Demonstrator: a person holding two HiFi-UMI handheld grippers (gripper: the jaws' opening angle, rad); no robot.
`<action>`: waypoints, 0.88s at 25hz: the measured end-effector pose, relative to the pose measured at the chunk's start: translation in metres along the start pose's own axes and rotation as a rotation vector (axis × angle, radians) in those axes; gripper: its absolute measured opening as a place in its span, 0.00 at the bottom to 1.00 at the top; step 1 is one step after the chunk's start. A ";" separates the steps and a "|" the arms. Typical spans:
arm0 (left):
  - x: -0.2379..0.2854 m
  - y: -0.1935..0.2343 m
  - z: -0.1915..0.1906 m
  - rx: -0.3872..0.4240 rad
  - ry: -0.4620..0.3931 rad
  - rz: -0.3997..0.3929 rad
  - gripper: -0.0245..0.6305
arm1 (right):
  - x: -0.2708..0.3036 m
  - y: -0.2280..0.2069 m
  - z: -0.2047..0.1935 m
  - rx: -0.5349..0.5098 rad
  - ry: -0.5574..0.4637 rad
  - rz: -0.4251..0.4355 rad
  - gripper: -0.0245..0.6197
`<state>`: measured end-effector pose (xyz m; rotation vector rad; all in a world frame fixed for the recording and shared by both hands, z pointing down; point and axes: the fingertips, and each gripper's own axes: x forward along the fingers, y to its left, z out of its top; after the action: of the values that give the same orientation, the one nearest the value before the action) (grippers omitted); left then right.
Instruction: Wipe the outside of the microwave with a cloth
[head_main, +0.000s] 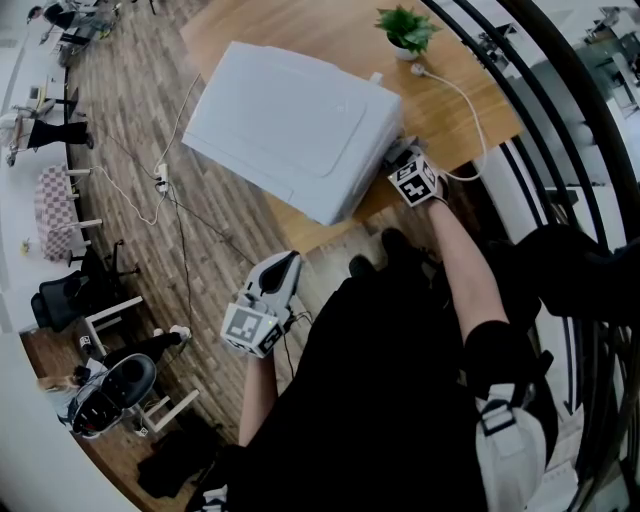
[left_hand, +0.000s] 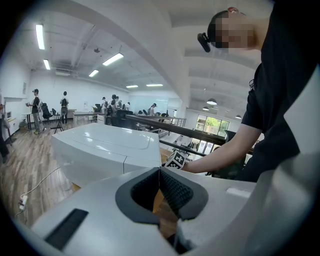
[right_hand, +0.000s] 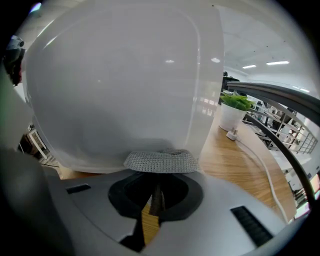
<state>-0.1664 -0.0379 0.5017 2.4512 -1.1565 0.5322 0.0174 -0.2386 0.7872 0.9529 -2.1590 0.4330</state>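
The white microwave (head_main: 295, 125) stands on a wooden table (head_main: 460, 130). My right gripper (head_main: 408, 172) is at its near right corner, shut on a grey mesh cloth (right_hand: 161, 161). In the right gripper view the cloth lies flat against the microwave's white side (right_hand: 125, 75), just past the gripper's (right_hand: 157, 183) closed jaws. My left gripper (head_main: 270, 295) hangs off the table, near the person's body, away from the microwave. In the left gripper view its (left_hand: 159, 169) jaws are shut with nothing between them, and the microwave (left_hand: 105, 150) lies ahead.
A small potted plant (head_main: 405, 30) stands at the table's far side, with a white plug and cable (head_main: 455, 92) running toward the right edge. A dark railing (head_main: 560, 110) curves along the right. Chairs (head_main: 110, 390) and cables are on the wooden floor at left.
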 end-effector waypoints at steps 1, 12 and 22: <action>-0.001 0.001 -0.001 -0.005 0.005 0.006 0.04 | 0.001 0.002 -0.001 -0.002 -0.001 0.000 0.06; -0.006 0.005 -0.008 -0.024 -0.027 -0.016 0.04 | 0.000 0.028 -0.007 -0.007 0.011 0.016 0.06; -0.016 0.009 -0.014 -0.021 -0.024 -0.043 0.04 | -0.002 0.051 -0.010 -0.002 0.020 0.016 0.06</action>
<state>-0.1849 -0.0259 0.5080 2.4650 -1.1108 0.4775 -0.0149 -0.1980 0.7918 0.9279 -2.1502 0.4463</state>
